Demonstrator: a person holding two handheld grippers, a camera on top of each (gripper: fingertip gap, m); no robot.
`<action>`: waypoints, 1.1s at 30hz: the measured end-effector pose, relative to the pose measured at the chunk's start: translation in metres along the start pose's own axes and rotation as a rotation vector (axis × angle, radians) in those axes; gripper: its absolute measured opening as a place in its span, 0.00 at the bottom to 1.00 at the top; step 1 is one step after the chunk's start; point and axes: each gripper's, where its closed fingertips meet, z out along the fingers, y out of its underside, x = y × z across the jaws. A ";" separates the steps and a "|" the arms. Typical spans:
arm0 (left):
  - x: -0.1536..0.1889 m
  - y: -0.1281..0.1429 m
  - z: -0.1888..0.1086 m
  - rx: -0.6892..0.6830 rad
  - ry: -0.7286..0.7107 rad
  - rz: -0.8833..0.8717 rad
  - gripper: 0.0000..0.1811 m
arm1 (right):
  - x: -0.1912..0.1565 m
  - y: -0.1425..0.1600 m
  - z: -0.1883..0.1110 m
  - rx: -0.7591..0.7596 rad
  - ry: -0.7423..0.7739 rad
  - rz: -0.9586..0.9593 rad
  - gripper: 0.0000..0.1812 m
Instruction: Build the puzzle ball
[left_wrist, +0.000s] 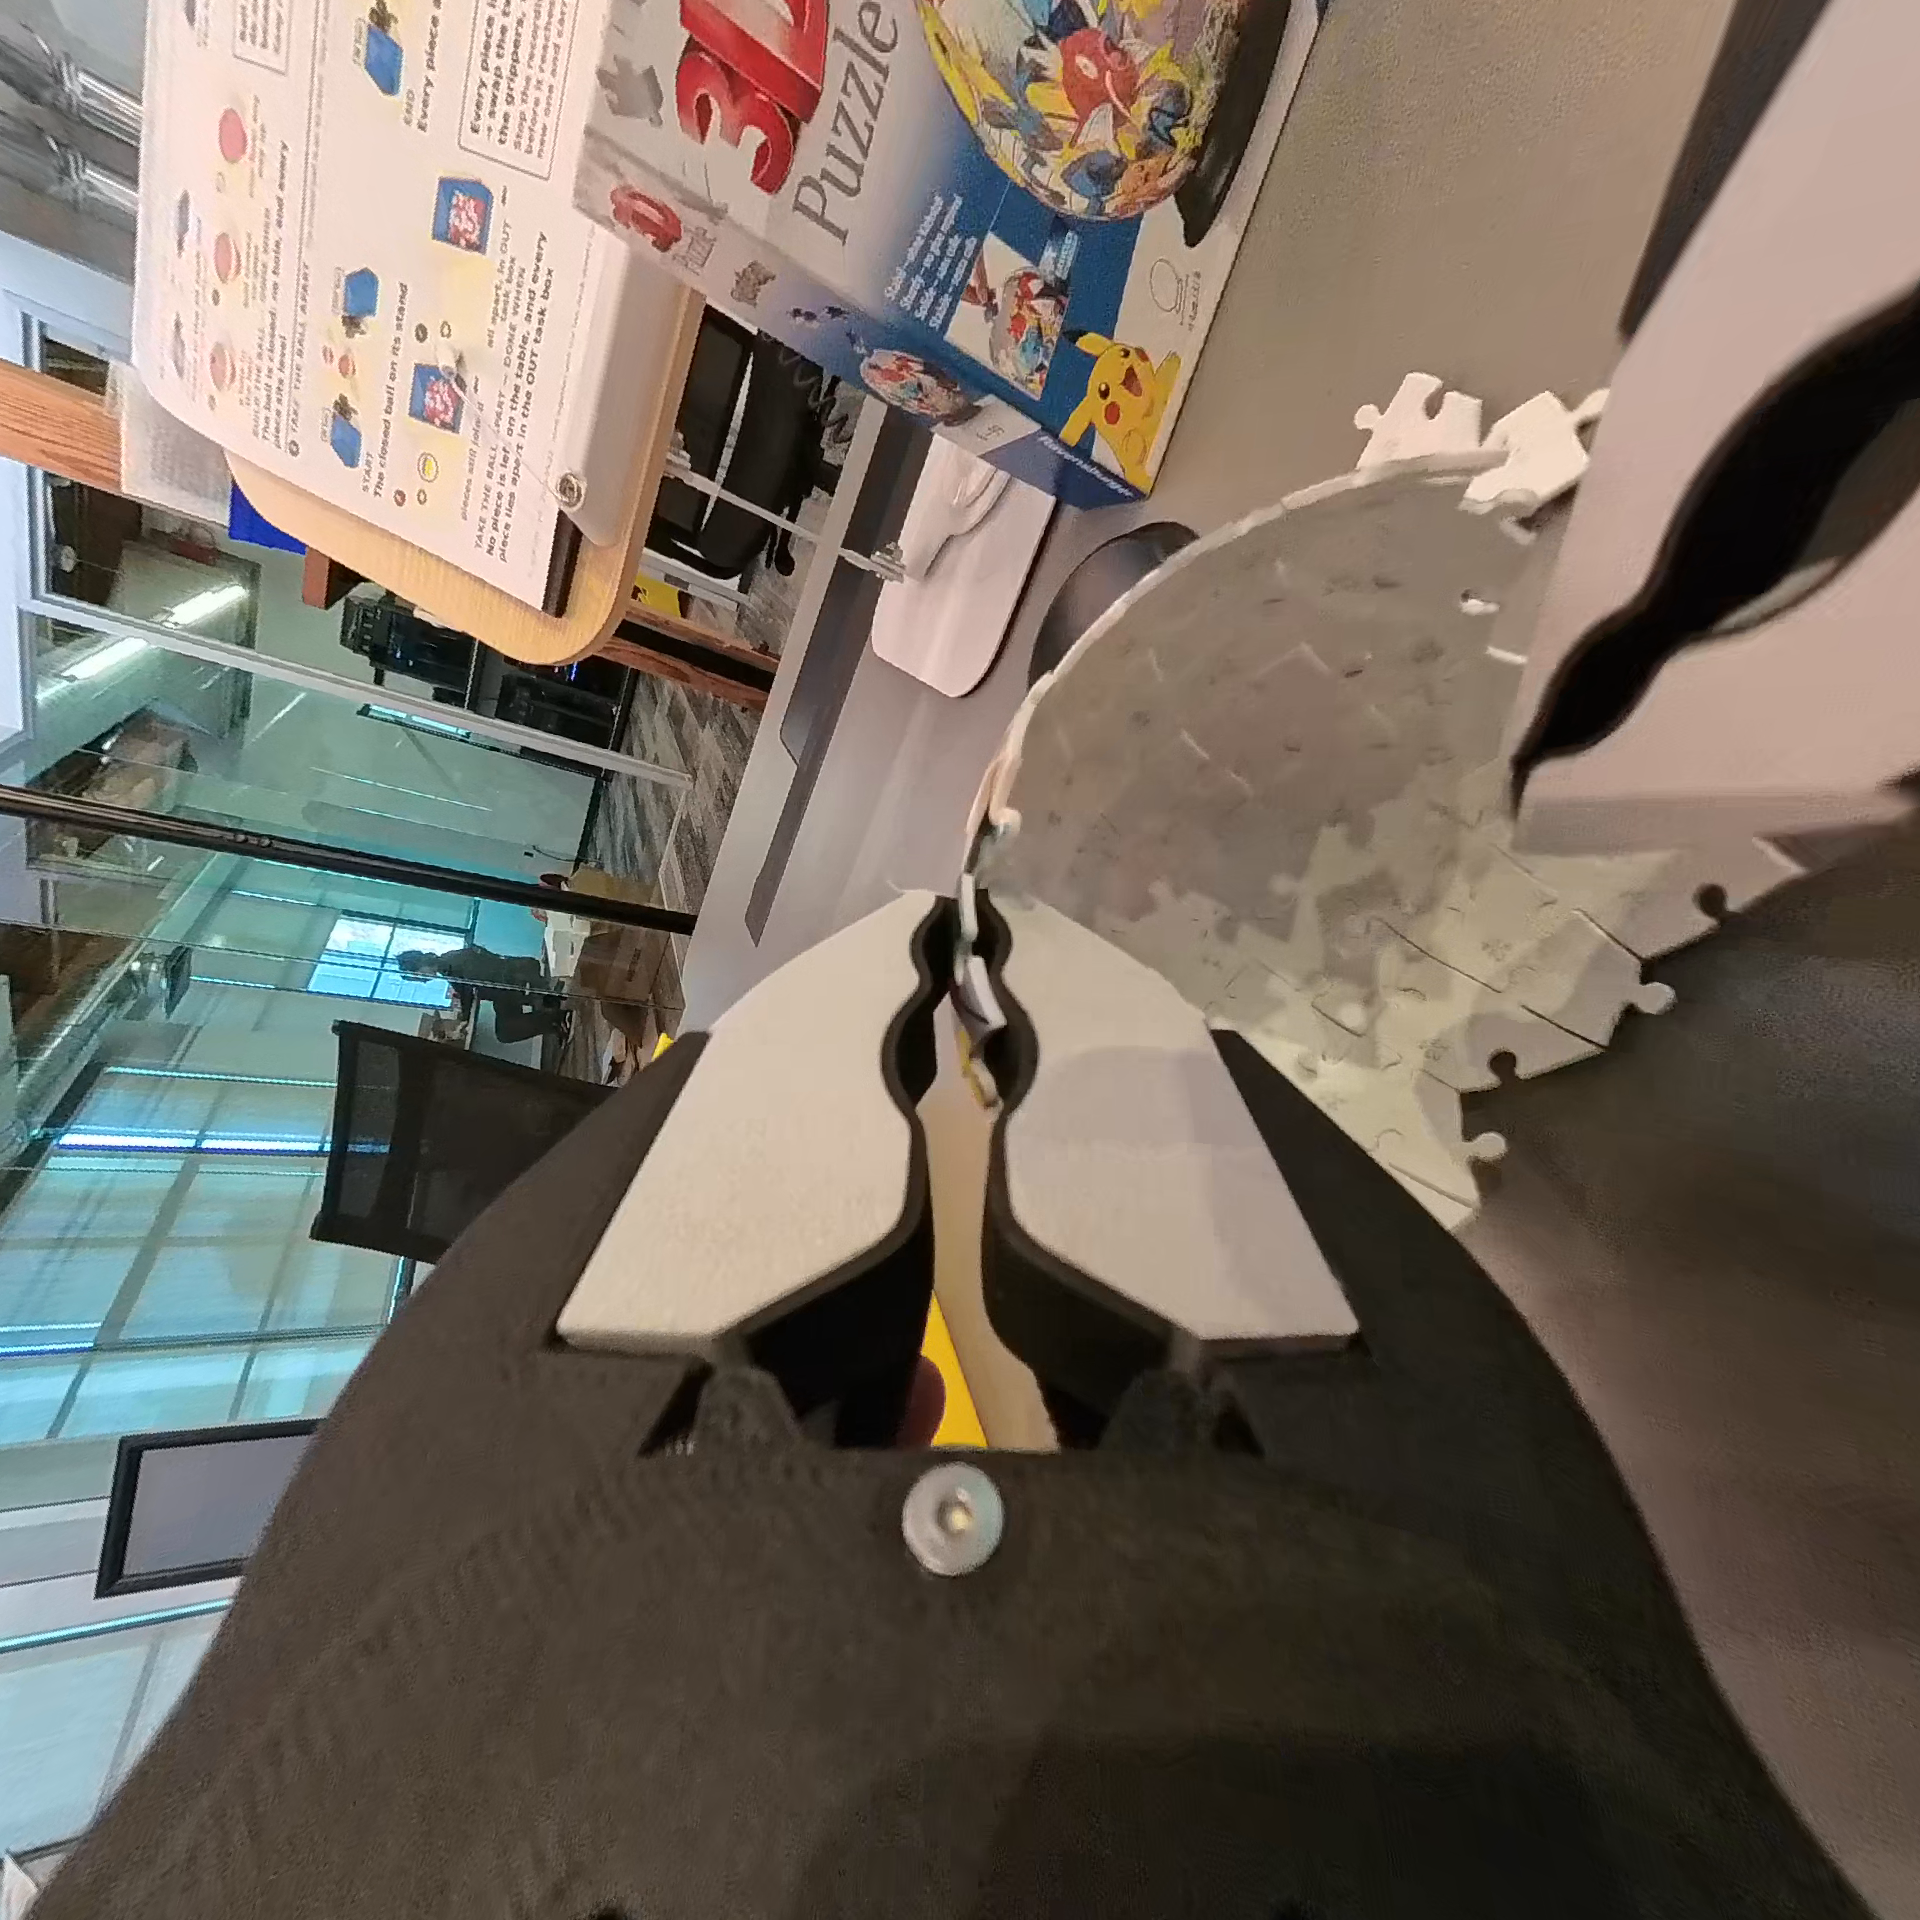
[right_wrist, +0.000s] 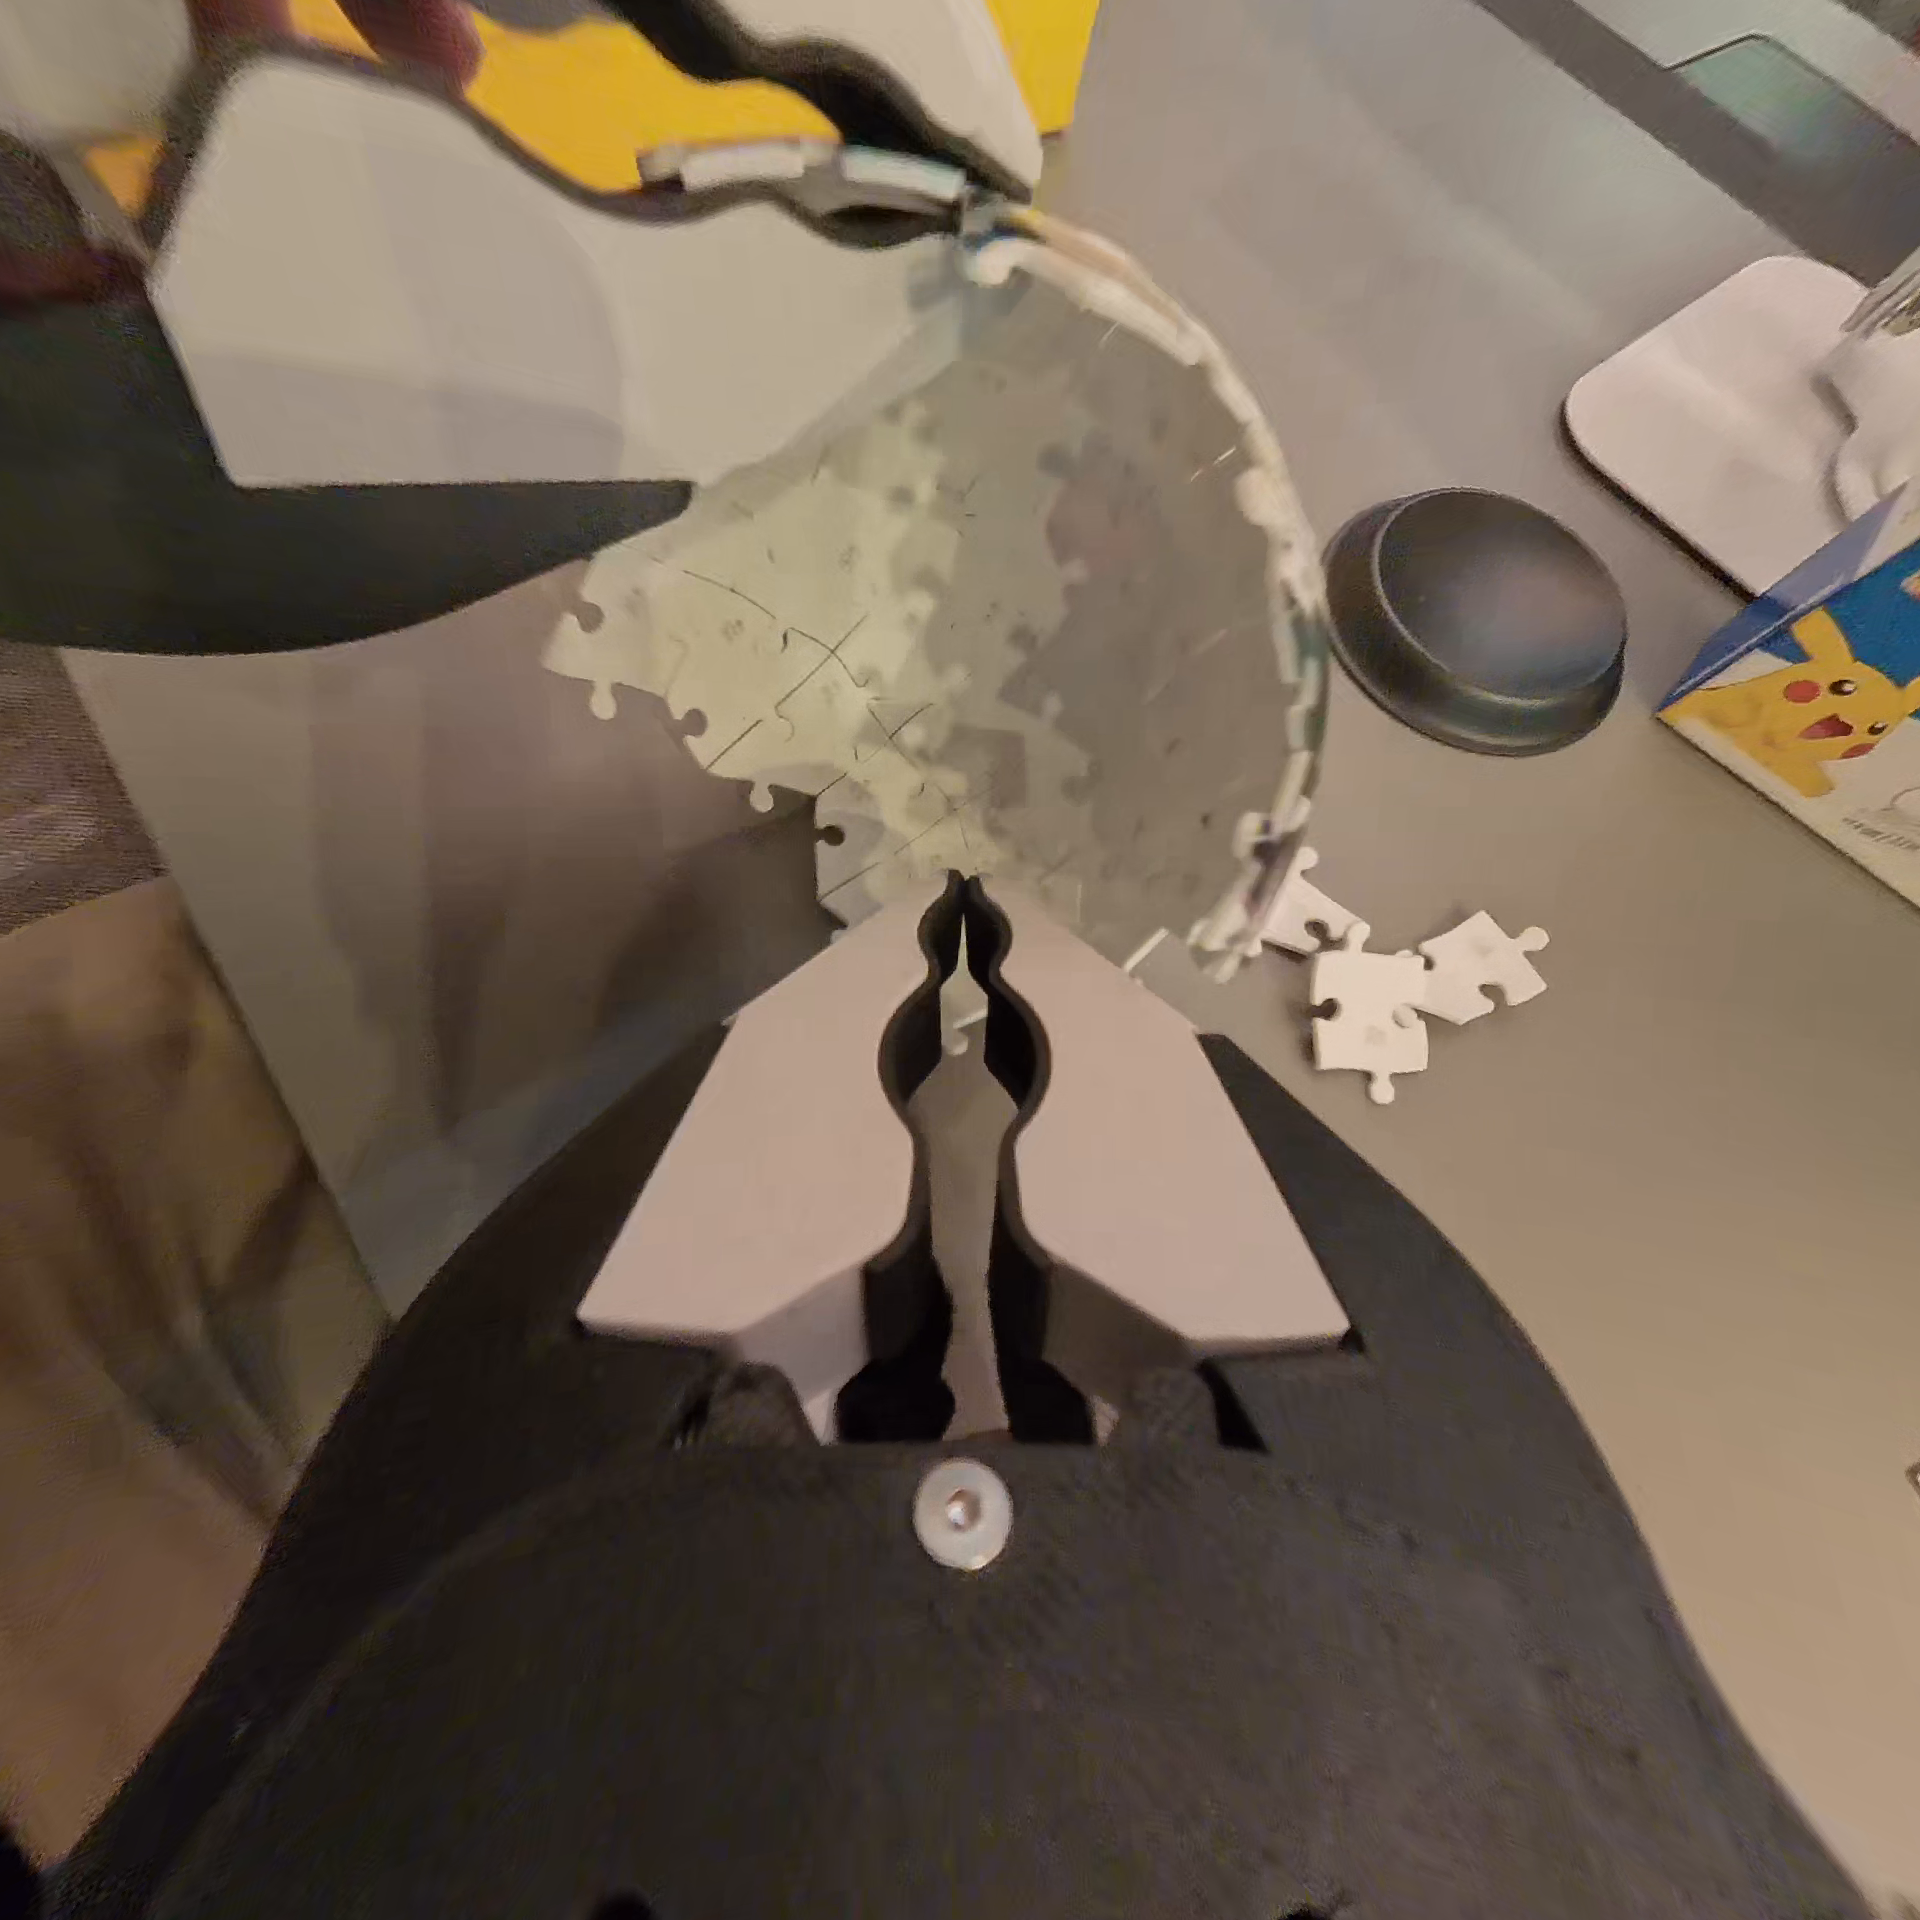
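Fingers: both pairs are pinched onto the rim of one half-built puzzle ball (right_wrist: 997, 623); the left gripper (left_wrist: 971, 935) clamps the shell's edge, and the right gripper (right_wrist: 964, 894) nips the opposite edge with its tips nearly touching
Finger build: pale grey flat plates with wavy black inner pads, on matte black textured bodies, each with one silver screw
Where the ball is: held up between the two grippers, above the grey table (right_wrist: 1558, 1247), hollow side towards both cameras
Ball shell: one curved dome of many interlocked pieces, dull grey-white inside, knobs and notches along its ragged edge; a sliver of coloured print shows at the rim
Loose pieces: three white, face-down pieces (right_wrist: 1371, 997) lie together on the table just beside the shell's lower edge, though the one nearest the shell may be attached to it
Stand: one round, dark, glossy dish-shaped stand (right_wrist: 1475, 623) on the table, near the shell
Box: one cardboard puzzle box (left_wrist: 935, 239), blue and white with cartoon art
Sheet: one white printed sheet (left_wrist: 364, 239) on a rounded wooden board
Pad: one white rounded-corner base (right_wrist: 1704, 426) beyond the stand
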 end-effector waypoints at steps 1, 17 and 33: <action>0.000 0.000 0.000 0.000 0.000 -0.002 0.02 | 0.002 -0.001 -0.006 0.010 -0.019 0.018 0.00; -0.001 0.006 0.003 -0.014 0.021 -0.082 0.02 | 0.037 0.029 -0.050 -0.013 -0.056 0.071 0.05; -0.005 0.019 0.008 -0.032 0.050 -0.227 0.02 | 0.050 0.039 -0.050 -0.030 -0.082 0.220 0.11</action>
